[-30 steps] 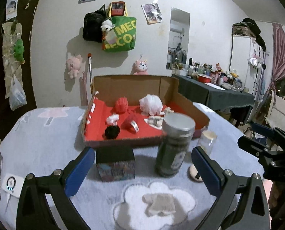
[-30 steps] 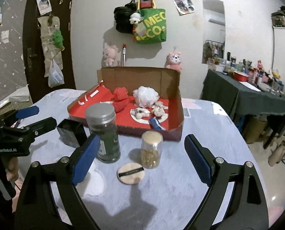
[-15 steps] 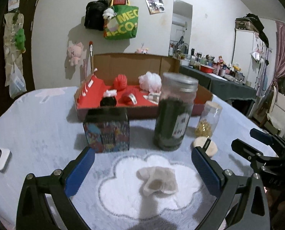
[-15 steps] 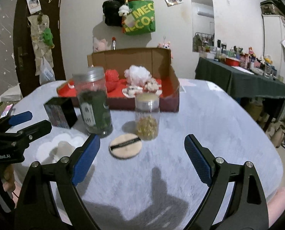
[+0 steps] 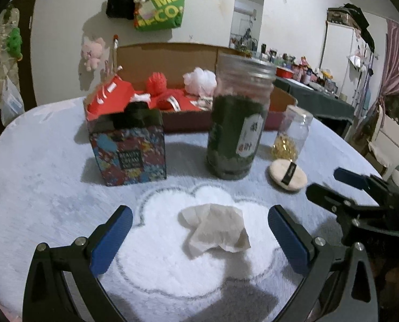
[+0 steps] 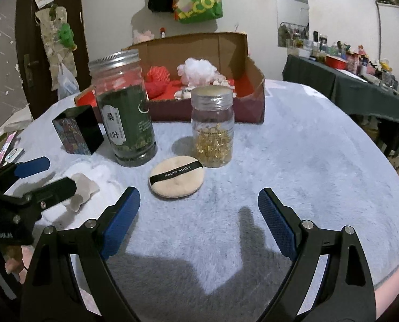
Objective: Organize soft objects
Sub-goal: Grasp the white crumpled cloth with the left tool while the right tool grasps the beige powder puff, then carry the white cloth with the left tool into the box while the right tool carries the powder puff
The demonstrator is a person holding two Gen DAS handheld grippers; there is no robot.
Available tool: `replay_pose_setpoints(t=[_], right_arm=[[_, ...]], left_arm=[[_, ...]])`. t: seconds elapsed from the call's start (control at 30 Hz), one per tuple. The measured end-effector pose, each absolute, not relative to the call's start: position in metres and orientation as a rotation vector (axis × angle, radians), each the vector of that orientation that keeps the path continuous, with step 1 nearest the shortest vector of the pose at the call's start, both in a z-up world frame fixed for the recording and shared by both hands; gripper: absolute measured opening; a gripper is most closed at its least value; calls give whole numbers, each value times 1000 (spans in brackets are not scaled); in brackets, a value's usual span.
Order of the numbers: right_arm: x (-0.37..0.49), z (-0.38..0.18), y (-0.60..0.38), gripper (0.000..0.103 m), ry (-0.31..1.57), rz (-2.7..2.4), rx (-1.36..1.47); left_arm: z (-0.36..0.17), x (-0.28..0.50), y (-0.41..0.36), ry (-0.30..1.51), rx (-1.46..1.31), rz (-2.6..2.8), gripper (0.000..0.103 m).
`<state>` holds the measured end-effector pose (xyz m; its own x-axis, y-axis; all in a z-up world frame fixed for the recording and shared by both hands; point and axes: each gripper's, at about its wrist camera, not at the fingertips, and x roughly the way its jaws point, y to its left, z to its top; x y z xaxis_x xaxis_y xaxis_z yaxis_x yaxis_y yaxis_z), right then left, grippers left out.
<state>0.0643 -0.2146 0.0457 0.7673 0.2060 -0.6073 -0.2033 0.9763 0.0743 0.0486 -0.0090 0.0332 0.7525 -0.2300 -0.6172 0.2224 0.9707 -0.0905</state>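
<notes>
A crumpled beige tissue (image 5: 215, 228) lies on the fluffy table cover, between and just ahead of the fingers of my open, empty left gripper (image 5: 199, 224). It also shows in the right wrist view (image 6: 82, 190). A round beige powder puff (image 6: 176, 176) with a black band lies ahead of my open, empty right gripper (image 6: 199, 206); it also shows in the left wrist view (image 5: 288, 175). A cardboard box (image 6: 253, 80) at the back holds a red ball (image 5: 156, 80), a white fluffy ball (image 5: 200, 79) and other soft items.
A tall jar of green leaves (image 5: 238, 123), a small jar of gold capsules (image 6: 212, 128) and a colourful carton (image 5: 128, 145) stand between the grippers and the box. A dark-covered side table (image 6: 360, 91) stands at the right. A device (image 6: 14, 154) lies at the table's left edge.
Both grippers have dropped lower and moved forward toward the table. The tissue now sits between my left fingers, and the puff is closer to my right gripper. Both stay open.
</notes>
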Motion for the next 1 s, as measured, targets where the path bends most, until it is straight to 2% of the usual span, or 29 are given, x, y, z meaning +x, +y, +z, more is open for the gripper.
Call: replay_pose_setpoints(t=[0.2, 0.33, 0.43, 0.47, 0.5, 0.57, 0.67, 0.83, 1.0], right_arm=[[83, 43, -208, 90, 709, 254, -20], [97, 40, -199, 90, 745, 274, -63], [107, 37, -193, 88, 766, 295, -76], [109, 35, -192, 83, 774, 303, -76], [112, 34, -191, 78, 785, 312, -77], [113, 33, -189, 63, 784, 311, -85], [112, 34, -189, 48, 776, 338, -80], [100, 40, -191, 22, 725, 368, -63], [89, 51, -193, 18, 701, 416, -12]], left_arm=[[27, 49, -14, 702, 38, -257, 101], [20, 55, -16, 743, 61, -263, 78], [18, 57, -14, 742, 57, -267, 71], [18, 57, -14, 740, 59, -270, 62], [19, 58, -14, 739, 61, -277, 58], [19, 60, -12, 742, 53, -290, 44], [22, 64, -11, 743, 41, -307, 29], [30, 70, -14, 746, 17, -350, 26], [39, 72, -19, 730, 18, -374, 25]])
